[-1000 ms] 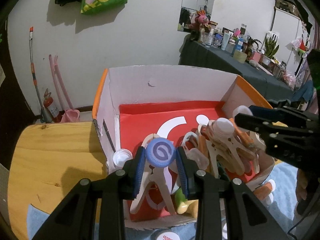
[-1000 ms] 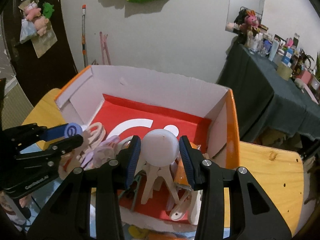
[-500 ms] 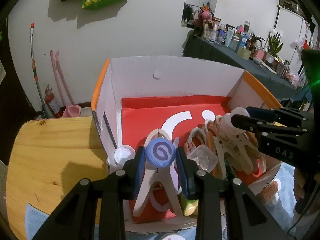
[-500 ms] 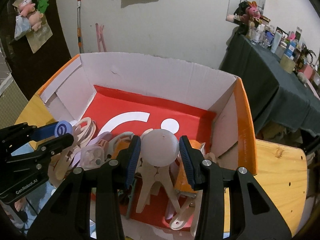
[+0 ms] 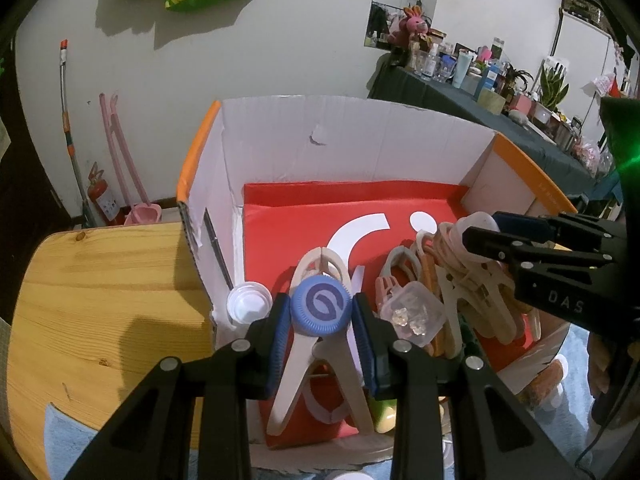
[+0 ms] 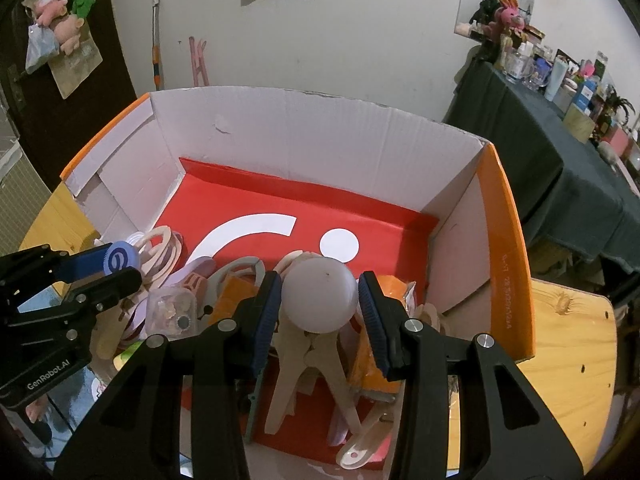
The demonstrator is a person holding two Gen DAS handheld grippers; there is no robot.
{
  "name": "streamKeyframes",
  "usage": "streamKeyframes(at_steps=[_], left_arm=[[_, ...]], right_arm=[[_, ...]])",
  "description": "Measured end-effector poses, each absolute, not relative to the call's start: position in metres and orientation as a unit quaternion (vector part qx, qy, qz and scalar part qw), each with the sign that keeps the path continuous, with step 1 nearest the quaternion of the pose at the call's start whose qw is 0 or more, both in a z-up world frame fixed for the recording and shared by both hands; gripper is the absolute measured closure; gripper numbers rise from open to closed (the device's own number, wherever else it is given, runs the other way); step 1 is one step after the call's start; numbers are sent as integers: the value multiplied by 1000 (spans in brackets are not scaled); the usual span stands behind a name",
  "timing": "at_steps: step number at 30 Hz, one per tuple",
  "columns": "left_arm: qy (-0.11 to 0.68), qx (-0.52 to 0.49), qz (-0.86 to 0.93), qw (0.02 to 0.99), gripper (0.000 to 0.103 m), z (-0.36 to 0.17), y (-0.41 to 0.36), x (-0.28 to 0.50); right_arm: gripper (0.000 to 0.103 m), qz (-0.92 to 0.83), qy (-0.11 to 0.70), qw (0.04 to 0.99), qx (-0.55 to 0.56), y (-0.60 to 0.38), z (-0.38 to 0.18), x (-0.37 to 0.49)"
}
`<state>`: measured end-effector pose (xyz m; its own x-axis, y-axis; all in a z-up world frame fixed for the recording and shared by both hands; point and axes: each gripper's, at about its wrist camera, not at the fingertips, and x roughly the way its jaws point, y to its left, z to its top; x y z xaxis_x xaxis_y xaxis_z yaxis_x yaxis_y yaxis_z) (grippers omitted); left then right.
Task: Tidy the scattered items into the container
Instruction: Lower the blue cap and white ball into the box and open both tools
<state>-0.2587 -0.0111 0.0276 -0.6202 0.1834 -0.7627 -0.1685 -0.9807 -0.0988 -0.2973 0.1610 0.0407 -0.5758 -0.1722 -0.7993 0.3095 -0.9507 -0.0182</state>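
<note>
A cardboard box (image 5: 360, 140) (image 6: 320, 128) with white walls, orange rims and a red floor stands on a wooden table. My left gripper (image 5: 320, 314) is shut on a blue bottle cap (image 5: 321, 305), held over the box's near left part. My right gripper (image 6: 319, 300) is shut on a white round cap (image 6: 319, 295), held over the near right part of the box. Beneath both lie several beige clothes pegs (image 5: 316, 356) (image 6: 308, 364), a small clear plastic case (image 5: 412, 314) (image 6: 172, 308) and an orange packet (image 6: 372, 368).
A white cap (image 5: 248, 307) and a pen (image 5: 218, 252) lie against the box's left wall. The wooden table (image 5: 100, 300) (image 6: 568, 380) reaches out on both sides. A light blue cloth (image 5: 68, 440) covers its near edge. A dark-clothed side table (image 6: 540, 152) with bottles stands at the right.
Both grippers, each with its cap, have come slightly lower over the box; the box interior looks nearer. Grips are unchanged.
</note>
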Motion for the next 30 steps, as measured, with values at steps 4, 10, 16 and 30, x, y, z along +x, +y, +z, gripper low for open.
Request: streamKeyframes(at_steps=[4,10,16,30], left_arm=[[-10,-424,900,98,70,28,-11,-259],[-11,-424,900,98,69,28,-11,-259],[-12,-425,900,99,69,28,-11,-259],[-12,-425,900,99,69,28,-12,-258]], right_arm=[[64,-885,82,135,439,160,40,-297],[64,-885,82,134,438,160,40,-297],[64,-886,82,133,437,160,40,-295],[64,-887,78,131,435,161,39,-296]])
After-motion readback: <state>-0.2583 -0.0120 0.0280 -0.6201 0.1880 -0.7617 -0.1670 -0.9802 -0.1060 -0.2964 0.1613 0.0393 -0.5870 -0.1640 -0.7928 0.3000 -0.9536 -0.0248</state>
